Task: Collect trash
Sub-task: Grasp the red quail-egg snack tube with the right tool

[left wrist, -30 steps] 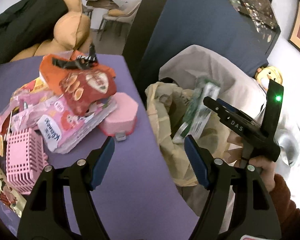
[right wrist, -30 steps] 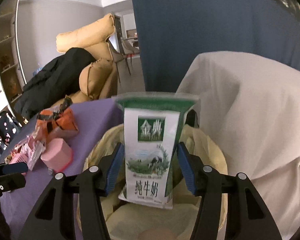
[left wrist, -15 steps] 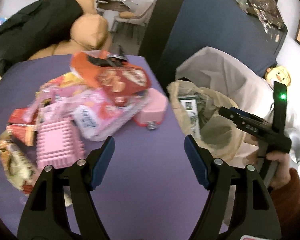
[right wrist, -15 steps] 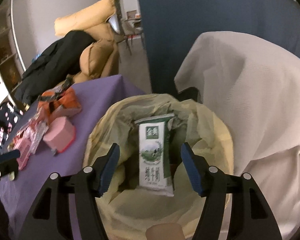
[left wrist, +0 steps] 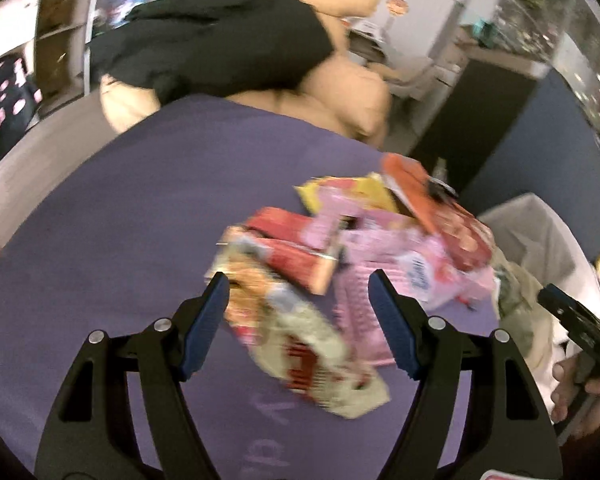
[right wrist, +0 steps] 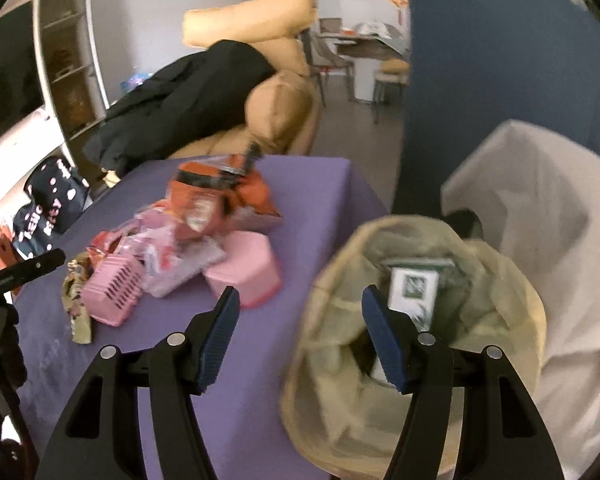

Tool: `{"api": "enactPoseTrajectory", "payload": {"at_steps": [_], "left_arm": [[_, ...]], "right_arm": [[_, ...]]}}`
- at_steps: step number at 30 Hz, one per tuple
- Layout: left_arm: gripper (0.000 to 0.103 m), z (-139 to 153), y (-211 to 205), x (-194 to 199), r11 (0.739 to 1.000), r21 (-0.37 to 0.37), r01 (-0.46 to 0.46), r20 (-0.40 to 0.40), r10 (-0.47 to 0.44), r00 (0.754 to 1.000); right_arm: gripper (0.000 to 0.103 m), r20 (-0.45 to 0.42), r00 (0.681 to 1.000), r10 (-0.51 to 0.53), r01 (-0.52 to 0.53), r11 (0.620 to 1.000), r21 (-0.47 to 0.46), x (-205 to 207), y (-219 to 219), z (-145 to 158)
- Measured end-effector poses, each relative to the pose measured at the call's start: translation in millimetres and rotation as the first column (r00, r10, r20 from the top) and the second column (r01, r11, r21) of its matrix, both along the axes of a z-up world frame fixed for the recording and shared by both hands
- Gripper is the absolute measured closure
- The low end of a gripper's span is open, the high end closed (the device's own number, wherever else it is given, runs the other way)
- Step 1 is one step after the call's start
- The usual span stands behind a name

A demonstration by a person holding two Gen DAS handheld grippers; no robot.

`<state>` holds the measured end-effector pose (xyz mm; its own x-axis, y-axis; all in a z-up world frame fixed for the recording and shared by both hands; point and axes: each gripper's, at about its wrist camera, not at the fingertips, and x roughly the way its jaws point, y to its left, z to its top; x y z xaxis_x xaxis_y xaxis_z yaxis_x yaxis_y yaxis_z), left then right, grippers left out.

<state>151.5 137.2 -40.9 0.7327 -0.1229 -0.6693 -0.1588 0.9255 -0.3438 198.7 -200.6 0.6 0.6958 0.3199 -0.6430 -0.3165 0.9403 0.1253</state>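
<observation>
A pile of trash lies on the purple table [left wrist: 112, 216]: a crumpled snack wrapper [left wrist: 300, 344], a red box [left wrist: 296, 252], a pink basket [right wrist: 114, 292], pink packets [left wrist: 404, 248], an orange bag [right wrist: 212, 192] and a pink round box [right wrist: 248, 268]. My left gripper [left wrist: 296, 284] is open just above the wrapper, which shows between its fingers without touching them. My right gripper [right wrist: 300, 294] is open and empty, over the table edge beside the yellowish trash bag [right wrist: 340, 400]. A green-and-white milk carton [right wrist: 414, 292] stands inside the bag.
A tan sofa [right wrist: 284, 112] with a black coat [right wrist: 180, 96] stands behind the table. A white-draped seat [right wrist: 540, 208] and a blue panel [right wrist: 480, 60] are to the right of the bag. A shelf unit [right wrist: 68, 60] and a dark printed bag [right wrist: 48, 204] are at the left.
The milk carton left my right gripper and dropped into the bag; that gripper then swung left toward the table. My left gripper swung left from the bag to over the pile.
</observation>
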Motion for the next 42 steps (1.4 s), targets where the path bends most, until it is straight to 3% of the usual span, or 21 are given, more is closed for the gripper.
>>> {"api": "enactPoseTrajectory", "payload": {"at_steps": [8,13,18,20,21,23,26,29,34,38,42], "left_arm": [[0.035,-9,21,-5,1.0,-0.024,0.01,0.002,-0.01,1.0],[0.035,-14,23,-9,0.999,-0.032,0.032,-0.012,-0.033,0.999],[0.035,-20,33,-11,0.998,-0.059,0.029,-0.024,-0.031,0.999],[0.035,-21,35,-12,0.997,-0.067,0.031,-0.025,-0.032,0.999],[0.035,-22,36,-12,0.997,-0.07,0.032,-0.026,-0.034,0.999],[0.035,-22,36,-12,0.997,-0.073,0.036,-0.028,-0.038,0.999],[0.035,-25,36,-12,0.996,-0.081,0.037,-0.035,-0.04,0.999],[0.035,-29,35,-12,0.995,-0.094,0.04,-0.047,-0.044,0.998],[0.035,-33,29,-11,0.991,-0.116,0.065,-0.063,-0.072,0.995],[0.035,-33,19,-9,0.984,-0.149,0.102,-0.073,-0.113,0.991],[0.035,-36,1,-1,0.987,-0.107,0.12,-0.109,-0.132,0.985]], "right_arm": [[0.043,0.031,0.993,0.111,-0.11,0.994,-0.018,31,64,9],[0.043,0.054,0.987,0.15,-0.141,0.98,-0.143,52,106,3],[0.043,-0.009,0.987,0.158,-0.156,0.962,-0.224,77,123,-12],[0.053,-0.034,0.988,0.151,-0.155,0.966,-0.206,81,121,-16],[0.055,-0.042,0.987,0.157,-0.162,0.97,-0.181,80,119,-16],[0.071,-0.05,0.984,0.17,-0.175,0.973,-0.153,73,118,-16],[0.082,-0.04,0.983,0.179,-0.183,0.965,-0.187,58,120,-14],[0.082,-0.034,0.982,0.183,-0.187,0.964,-0.192,41,116,-9],[0.082,-0.034,0.985,0.167,-0.169,0.982,-0.082,19,96,7],[0.082,-0.04,0.987,0.154,-0.156,0.986,-0.054,-3,86,8],[0.082,-0.049,0.989,0.136,-0.139,0.989,-0.055,-19,77,2]]}}
